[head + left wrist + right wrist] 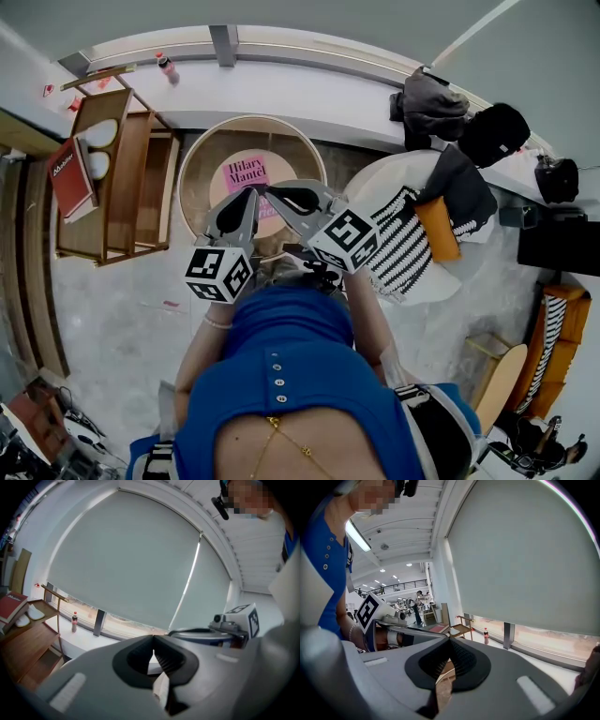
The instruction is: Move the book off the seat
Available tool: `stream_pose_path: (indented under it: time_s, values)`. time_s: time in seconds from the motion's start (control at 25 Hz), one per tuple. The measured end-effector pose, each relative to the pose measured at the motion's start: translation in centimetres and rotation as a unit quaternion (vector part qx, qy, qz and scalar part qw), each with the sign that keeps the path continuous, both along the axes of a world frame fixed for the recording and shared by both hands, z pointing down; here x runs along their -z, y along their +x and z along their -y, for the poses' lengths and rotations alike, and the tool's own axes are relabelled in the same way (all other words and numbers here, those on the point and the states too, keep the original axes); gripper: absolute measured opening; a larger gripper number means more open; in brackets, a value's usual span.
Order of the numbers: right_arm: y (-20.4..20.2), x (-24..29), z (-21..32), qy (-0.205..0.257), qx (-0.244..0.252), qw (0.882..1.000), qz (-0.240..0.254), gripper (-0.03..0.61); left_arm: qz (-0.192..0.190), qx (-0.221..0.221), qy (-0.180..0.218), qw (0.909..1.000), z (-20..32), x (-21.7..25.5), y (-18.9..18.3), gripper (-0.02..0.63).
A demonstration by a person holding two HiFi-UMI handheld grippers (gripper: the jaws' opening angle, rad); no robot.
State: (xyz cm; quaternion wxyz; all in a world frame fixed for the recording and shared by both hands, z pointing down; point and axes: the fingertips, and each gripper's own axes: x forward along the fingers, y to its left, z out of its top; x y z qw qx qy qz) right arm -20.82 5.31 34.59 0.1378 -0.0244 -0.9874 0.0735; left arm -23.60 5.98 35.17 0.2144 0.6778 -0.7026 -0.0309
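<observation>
A pink book (246, 173) lies flat on a round wooden seat (195, 164) in the head view. Both grippers hang side by side above the seat's near edge, tips pointing toward the book and not touching it. My left gripper (250, 193) is shut with nothing between its jaws, as the left gripper view confirms (153, 641). My right gripper (273, 191) is likewise shut and empty (449, 644). Neither gripper view shows the book; both look toward the window blind.
A wooden shelf stand (122, 178) at the left carries a red book (70, 176). A white round chair (375, 187) with a striped cushion stands at the right. A bottle (168, 67) and dark bags (436, 105) sit on the window sill behind.
</observation>
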Motion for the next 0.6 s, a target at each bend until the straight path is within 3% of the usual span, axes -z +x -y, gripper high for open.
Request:
stream_pose_path:
  time_s: [0.6]
  values:
    - [-1.4, -0.7, 1.0, -0.006, 0.008, 1.0, -0.01, -0.002, -0.007, -0.005, -0.009, 0.9999, 1.4, -0.8, -1.2, 0.002]
